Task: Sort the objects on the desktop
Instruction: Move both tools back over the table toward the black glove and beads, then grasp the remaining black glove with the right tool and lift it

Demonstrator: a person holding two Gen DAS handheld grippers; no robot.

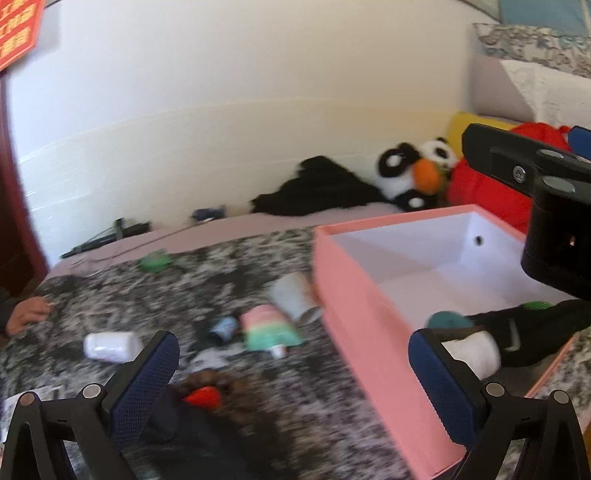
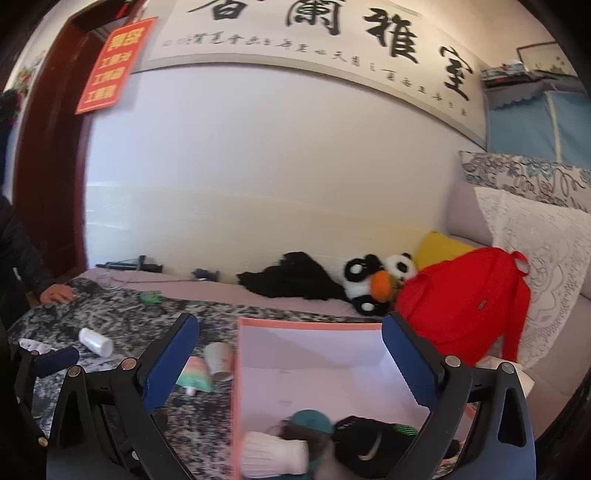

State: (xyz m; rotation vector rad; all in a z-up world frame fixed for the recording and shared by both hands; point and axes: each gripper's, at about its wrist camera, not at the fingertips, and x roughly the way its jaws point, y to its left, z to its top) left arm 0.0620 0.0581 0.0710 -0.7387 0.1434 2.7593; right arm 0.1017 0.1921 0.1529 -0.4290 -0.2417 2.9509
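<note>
Showing only rightward: calligraphy scroll (image 2: 314,40) above pink box (image 2: 236,369).

i'm in a home, a lived-in bedroom: a calligraphy scroll (image 2: 325,33) on the wall, a panda plush (image 2: 373,282), a red backpack (image 2: 461,306), lace-covered pillows (image 2: 535,251).

Pink box (image 2: 236,369) stands open between the right fingers (image 2: 406,362), white sock (image 2: 275,452), black sock (image 2: 373,443) and teal disc (image 2: 312,421) inside. Left of them on the bed: pastel tube (image 2: 195,376), tipped cup (image 2: 219,360), white bottle (image 2: 95,341).
</note>
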